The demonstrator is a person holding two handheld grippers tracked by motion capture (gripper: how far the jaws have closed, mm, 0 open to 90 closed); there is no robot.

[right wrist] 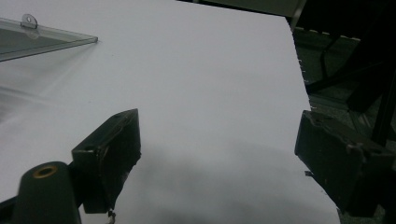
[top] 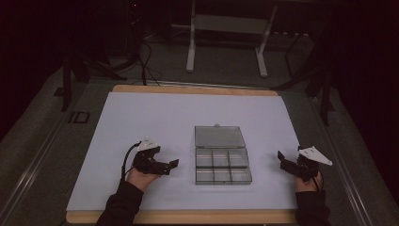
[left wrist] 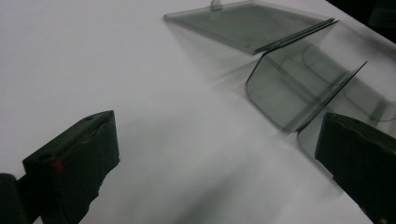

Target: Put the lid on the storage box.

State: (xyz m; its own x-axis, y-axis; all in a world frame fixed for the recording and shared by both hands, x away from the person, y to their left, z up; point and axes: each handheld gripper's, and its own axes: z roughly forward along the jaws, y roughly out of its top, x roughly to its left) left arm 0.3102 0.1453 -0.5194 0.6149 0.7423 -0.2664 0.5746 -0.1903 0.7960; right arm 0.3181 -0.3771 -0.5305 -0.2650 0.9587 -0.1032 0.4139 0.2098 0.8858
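The clear compartment box (top: pixel 221 161) lies open mid-worktop (top: pixel 141 122), lid flat behind it. My left gripper (top: pixel 165 165) and right gripper (top: pixel 285 162) flank it, fingers wide apart, empty. I judge I'm approaching; next, reach the lid.

A clear, smoky-grey plastic compartment box (top: pixel 222 167) lies open on the white worktop (top: pixel 141 117), its lid (top: pixel 219 135) folded flat away from the person. Six empty compartments sit in two rows of three.

Bare mat (top: pixel 141 117) around box (top: pixel 221 162) (lid open)
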